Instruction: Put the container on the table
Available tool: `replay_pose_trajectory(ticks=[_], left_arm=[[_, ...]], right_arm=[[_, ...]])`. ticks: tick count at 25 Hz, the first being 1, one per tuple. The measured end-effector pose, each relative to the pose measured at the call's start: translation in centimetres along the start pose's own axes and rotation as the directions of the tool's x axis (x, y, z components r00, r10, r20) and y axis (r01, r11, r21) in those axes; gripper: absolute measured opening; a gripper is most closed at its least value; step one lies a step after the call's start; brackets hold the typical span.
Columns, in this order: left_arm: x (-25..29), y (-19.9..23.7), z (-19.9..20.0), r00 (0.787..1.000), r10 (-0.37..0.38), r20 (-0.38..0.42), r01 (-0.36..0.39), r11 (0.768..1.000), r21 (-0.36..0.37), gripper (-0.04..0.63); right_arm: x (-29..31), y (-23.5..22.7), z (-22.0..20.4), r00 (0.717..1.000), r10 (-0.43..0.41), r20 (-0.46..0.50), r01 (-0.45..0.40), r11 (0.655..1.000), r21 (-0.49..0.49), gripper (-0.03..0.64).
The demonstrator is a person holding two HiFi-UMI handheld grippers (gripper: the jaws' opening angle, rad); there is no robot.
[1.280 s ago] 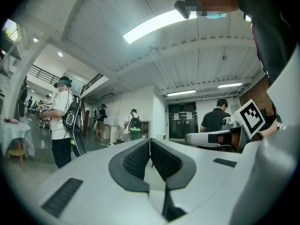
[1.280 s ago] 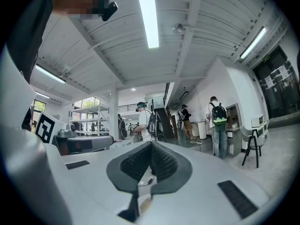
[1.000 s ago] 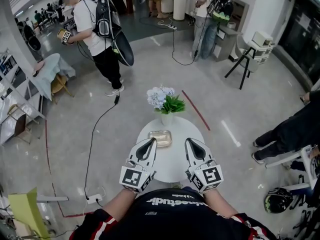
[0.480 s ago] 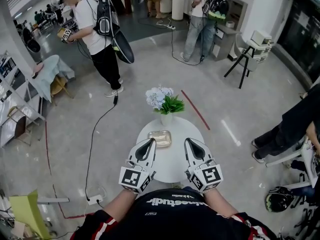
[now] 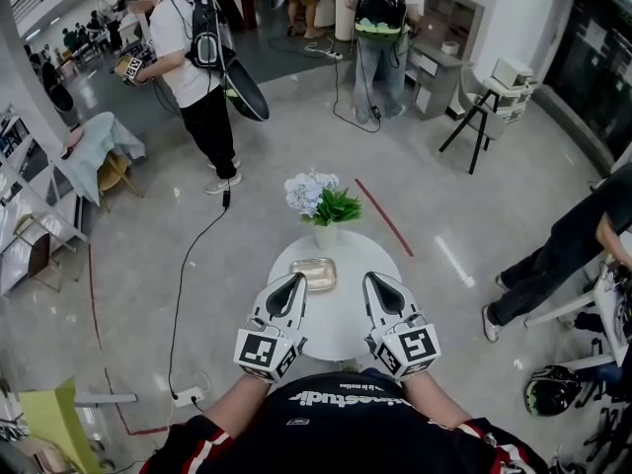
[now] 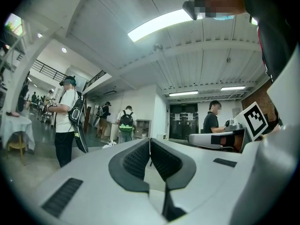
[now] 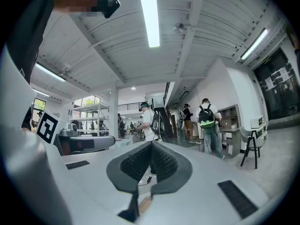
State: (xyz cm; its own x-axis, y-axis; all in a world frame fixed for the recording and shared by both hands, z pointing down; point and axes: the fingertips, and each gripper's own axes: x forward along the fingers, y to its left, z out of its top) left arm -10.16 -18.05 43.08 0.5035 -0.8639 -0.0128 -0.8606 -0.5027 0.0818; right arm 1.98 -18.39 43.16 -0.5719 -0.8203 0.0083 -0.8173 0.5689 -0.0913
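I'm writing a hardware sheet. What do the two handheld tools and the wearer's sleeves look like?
The left tool and right tool are white, tapered plastic shells with dark ribbed pads at the tips. Each carries a cube with black-and-white square markers at its rear. The sleeves are black with red and white stripes. No cables show.

This looks like a big open lab hall. A power cable [image 5: 186, 265] and a red tape line [image 5: 383, 215] cross the polished grey floor [image 5: 138, 215] beyond the round white counter [image 5: 341, 319]. Farther off stand backpack-wearing people [image 5: 375, 28], with metal shelving [image 5: 22, 227] to the counter's left.
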Motion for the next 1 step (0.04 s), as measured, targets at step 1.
replay_pose_trajectory(ticks=[1], left_arm=[[-0.03,-0.03,0.05,1.000,0.000,0.000,0.000,1.000,-0.001,0.028]], right_arm=[[-0.04,0.03,0.04,1.000,0.002,0.001,-0.002,1.000,-0.002,0.014]])
